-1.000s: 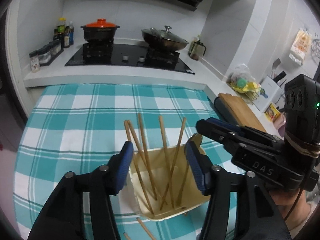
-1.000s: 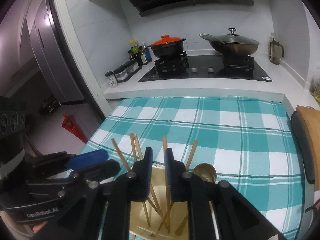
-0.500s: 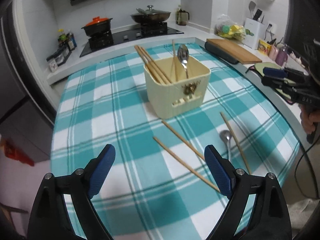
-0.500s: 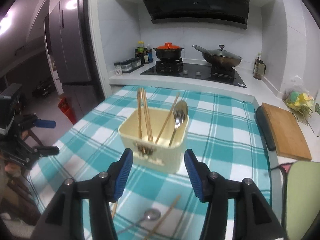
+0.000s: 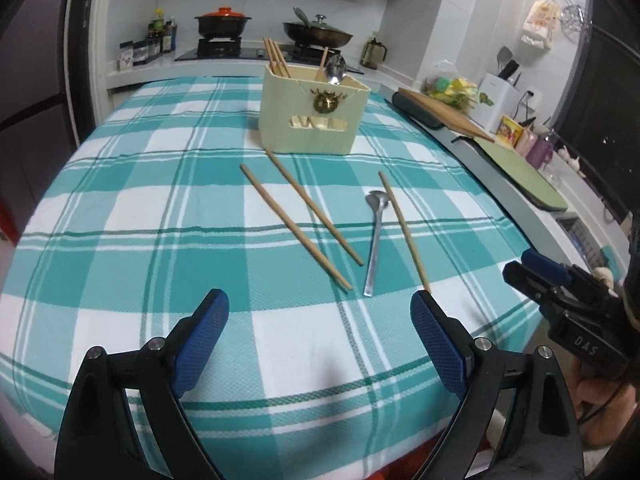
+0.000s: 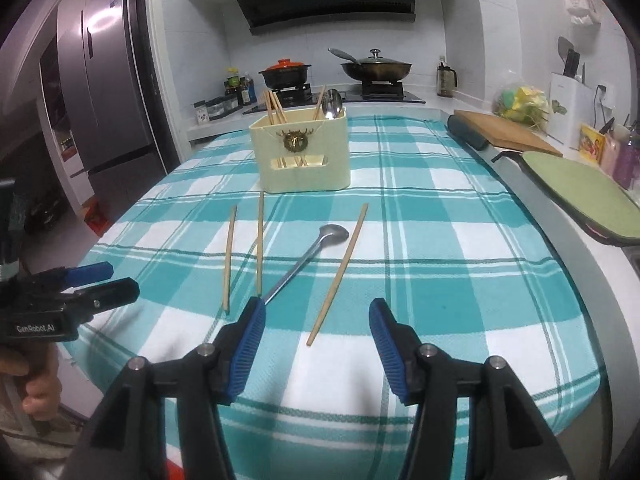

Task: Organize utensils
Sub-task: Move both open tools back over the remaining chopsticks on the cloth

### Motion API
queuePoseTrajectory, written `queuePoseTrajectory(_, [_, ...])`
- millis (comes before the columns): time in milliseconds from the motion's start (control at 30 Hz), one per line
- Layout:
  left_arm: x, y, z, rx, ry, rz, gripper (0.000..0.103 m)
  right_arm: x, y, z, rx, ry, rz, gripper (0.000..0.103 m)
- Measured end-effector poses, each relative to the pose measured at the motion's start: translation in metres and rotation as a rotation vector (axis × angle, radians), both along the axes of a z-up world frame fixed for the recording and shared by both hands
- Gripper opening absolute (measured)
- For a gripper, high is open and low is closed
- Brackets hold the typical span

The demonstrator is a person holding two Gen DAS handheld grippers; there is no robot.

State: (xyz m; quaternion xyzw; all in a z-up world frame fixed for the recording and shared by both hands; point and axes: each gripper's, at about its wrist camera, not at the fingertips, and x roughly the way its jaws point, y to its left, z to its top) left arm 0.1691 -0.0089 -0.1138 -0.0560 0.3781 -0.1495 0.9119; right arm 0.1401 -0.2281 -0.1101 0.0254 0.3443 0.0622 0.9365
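Your left gripper [image 5: 320, 320] has its jaws spread wide with nothing between them, and they've just been opening. Same deal on your right gripper [image 6: 316, 332], jaws parted about halfway and empty. Just ahead of both, three loose chopsticks [image 5: 294, 224] and a spoon [image 5: 374, 240] lie on the checked tabletop [image 5: 120, 200]. Further out stands the cream utensil holder [image 5: 312, 114], with chopsticks and what looks like one spoon inside, hard to count.

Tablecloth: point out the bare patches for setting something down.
Bare: the tablecloth right of the lone chopstick, and left of the cream holder. Crowded: the strip before the holder, where the chopstick pair and the spoon lie.
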Motion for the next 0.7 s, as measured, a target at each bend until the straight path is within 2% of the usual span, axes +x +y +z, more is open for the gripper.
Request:
queuePoseTrajectory(167, [-0.025,-0.002,0.015,0.038,-0.075,0.008,0.096,-0.030,0.001,0.010,-0.040,-0.088,-0.073,0.055])
queuePoseTrajectory(267, [-0.031,0.001,0.022,0.053,-0.124,0.032,0.098,-0.034,0.006,0.017,-0.066,-0.129,-0.076,0.056])
queuePoseTrajectory(500, [-0.019,0.005,0.025,0.043,-0.150,0.043,0.098,-0.019,0.019,0.030,-0.063,-0.156,-0.054,0.056])
queuePoseTrajectory(600, [-0.020,0.001,0.026,0.033,-0.174,0.037,0.098,-0.028,0.022,0.034,-0.093,-0.186,-0.060,0.056])
queuePoseTrajectory(700, [-0.024,-0.005,0.023,0.026,-0.165,0.009,0.098,-0.040,0.020,0.037,-0.115,-0.194,-0.077,0.056])
